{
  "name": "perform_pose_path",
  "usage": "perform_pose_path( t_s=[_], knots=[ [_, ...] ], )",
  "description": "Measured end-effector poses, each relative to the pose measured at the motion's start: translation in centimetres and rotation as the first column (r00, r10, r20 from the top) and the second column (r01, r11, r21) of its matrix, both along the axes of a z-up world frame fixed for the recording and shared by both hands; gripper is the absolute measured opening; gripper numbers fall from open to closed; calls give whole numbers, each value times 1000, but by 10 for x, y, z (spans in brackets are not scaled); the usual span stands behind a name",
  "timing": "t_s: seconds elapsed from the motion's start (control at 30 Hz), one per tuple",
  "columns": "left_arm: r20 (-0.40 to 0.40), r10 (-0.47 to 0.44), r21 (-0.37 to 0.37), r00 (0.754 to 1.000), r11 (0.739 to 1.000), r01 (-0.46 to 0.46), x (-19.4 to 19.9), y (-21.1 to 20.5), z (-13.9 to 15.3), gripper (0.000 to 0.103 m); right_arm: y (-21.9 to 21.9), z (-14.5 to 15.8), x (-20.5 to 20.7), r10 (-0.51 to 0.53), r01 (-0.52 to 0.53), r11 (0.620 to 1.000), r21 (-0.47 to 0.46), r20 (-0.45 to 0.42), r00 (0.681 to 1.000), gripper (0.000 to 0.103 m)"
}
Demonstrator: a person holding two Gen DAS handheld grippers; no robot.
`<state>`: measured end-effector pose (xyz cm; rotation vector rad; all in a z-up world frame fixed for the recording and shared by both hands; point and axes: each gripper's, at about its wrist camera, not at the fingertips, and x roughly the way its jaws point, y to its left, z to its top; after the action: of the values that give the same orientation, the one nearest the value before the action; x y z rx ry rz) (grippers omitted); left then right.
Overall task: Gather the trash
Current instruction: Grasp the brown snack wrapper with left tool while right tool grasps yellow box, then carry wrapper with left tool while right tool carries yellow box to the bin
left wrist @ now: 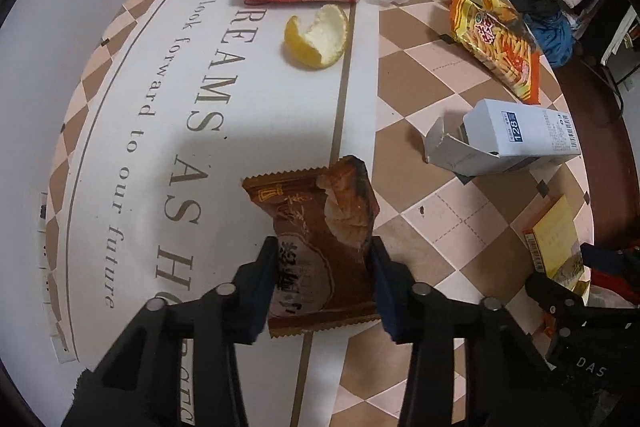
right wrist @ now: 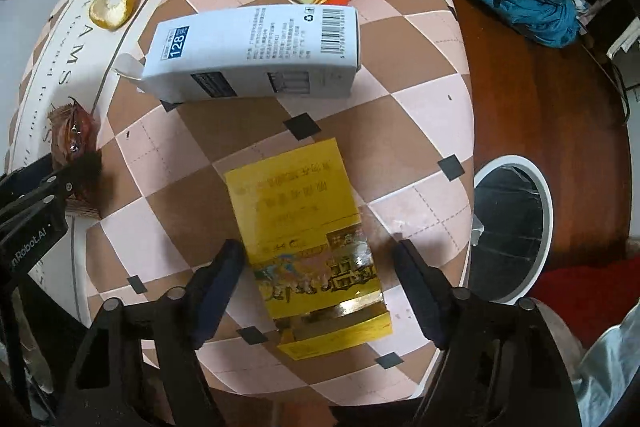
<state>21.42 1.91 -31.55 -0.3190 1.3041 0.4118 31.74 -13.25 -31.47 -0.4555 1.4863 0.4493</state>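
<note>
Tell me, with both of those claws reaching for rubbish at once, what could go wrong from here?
The left gripper pinches the brown snack wrapper only by its edges; the thin crinkly film could slip out when lifted. The right gripper straddles the yellow box at a slant, not yet touching, so closing might twist it aside. That box lies near the table edge, above the bin; a nudge could drop it on the floor instead.

Brown snack wrapper [left wrist: 320, 243] crumpled, pinched upright; yellow box [right wrist: 308, 247] flat on table
</note>
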Motion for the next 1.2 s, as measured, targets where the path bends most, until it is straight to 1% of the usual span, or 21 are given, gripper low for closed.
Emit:
perform_pose_path(
  t_s=[0.03, 0.07, 0.1, 0.13, 0.23, 0.33, 0.4, 0.5, 0.63, 0.7, 0.73, 0.87, 0.97, 1.03, 1.1, 1.2],
  knots=[
    [2, -1, 1, 1000, 1000, 1, -1, -2, 3, 36, -3, 0, -12, -4, 4, 1000, 7, 8, 1000, 74],
    [5, -2, 6, 1000, 1000, 2, -4, -4, 5, 34, -4, 2, -16, -3, 3, 1000, 10, 14, 1000, 70],
    [10, -4, 17, 1000, 1000, 3, -6, -4, 7, 29, -3, 4, -20, -1, 0, 1000, 13, 20, 1000, 65],
    [12, -3, 23, 1000, 1000, 3, -13, -3, 12, 27, -1, 7, -27, 3, -4, 1000, 16, 30, 1000, 63],
    [22, 1, 26, 1000, 1000, -2, -20, -4, 17, 25, 7, 7, -39, -5, 5, 1000, 13, 42, 999, 63],
    [44, 9, 39, 999, 999, -11, -25, -2, 29, 25, 8, 8, -40, -33, 32, 999, 36, 34, 999, 63],
    [66, 6, 54, 998, 999, -10, -32, -3, 42, 25, 5, 14, -41, -55, 53, 997, 65, 37, 998, 63],
    [104, -6, 81, 995, 997, -2, -39, -6, 65, 25, -3, 31, -42, -91, 84, 989, 119, 54, 994, 63],
    [164, -26, 115, 986, 993, 7, -36, -21, 94, 25, -12, 61, -49, -122, 103, 976, 190, 86, 989, 63],
    [205, -45, 128, 978, 992, 19, -35, -30, 114, 25, -20, 81, -48, -141, 113, 965, 237, 103, 985, 63],
    [215, -52, 129, 975, 991, 25, -30, -32, 119, 25, -24, 86, -45, -146, 116, 962, 249, 108, 983, 63],
    [278, -108, 136, 955, 988, 73, -18, -56, 154, 25, -51, 125, -33, -193, 140, 933, 332, 133, 972, 63],
    [305, -153, 136, 940, 984, 116, -5, -77, 170, 25, -79, 149, -21, -236, 165, 909, 382, 148, 960, 63],
    [323, -194, 129, 926, 979, 160, 9, -99, 180, 25, -100, 162, -15, -266, 185, 895, 406, 151, 952, 63],
    [332, -223, 124, 917, 974, 192, 21, -118, 183, 25, -129, 176, -8, -306, 213, 879, 427, 163, 938, 63],
    [339, -275, 90, 900, 962, 259, 47, -158, 180, 25, -167, 185, 3, -354, 251, 868, 428, 181, 917, 63]
  ],
)
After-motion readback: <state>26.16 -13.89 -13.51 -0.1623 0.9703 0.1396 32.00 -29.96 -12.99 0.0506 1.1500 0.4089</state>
